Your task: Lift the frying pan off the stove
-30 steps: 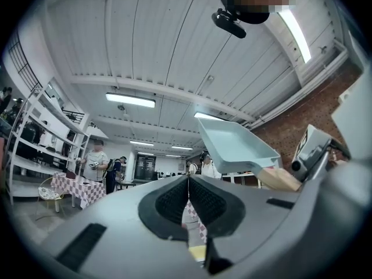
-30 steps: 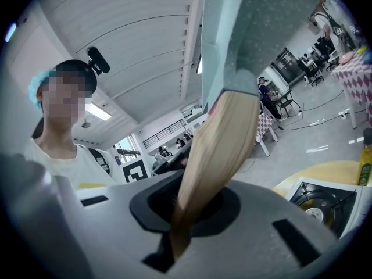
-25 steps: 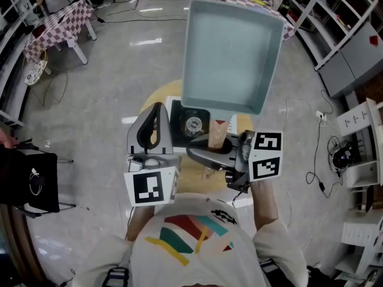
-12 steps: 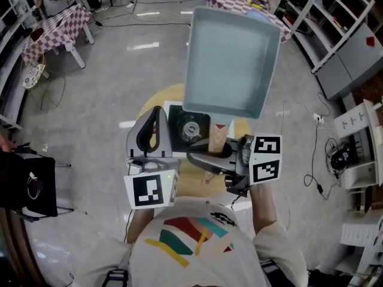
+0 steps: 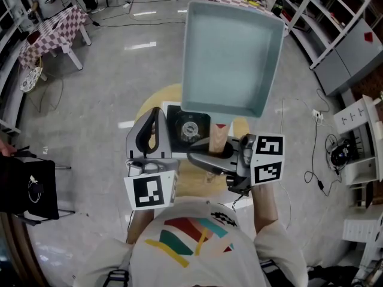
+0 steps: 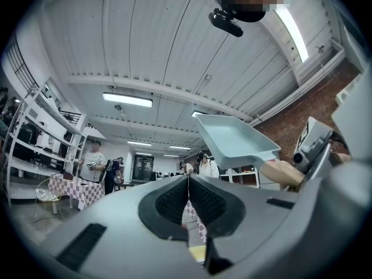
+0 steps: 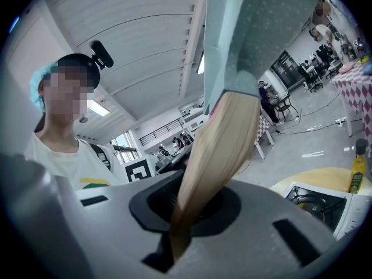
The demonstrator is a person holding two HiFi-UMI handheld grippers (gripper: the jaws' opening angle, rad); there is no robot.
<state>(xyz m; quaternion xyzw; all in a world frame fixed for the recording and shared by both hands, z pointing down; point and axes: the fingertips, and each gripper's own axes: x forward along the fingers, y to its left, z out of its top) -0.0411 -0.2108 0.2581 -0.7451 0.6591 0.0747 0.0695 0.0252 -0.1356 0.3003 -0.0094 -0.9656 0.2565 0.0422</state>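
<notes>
I see a round table with a yellow top, standing on a grey polished floor. One stove, white-edged with a black top and a single burner, sits directly on the table. In the right gripper view, a bottle of yellow liquid stands upright on the tabletop, just beside the stove

Frying pan a touch higher in frame, surroundings slightly turned
</notes>
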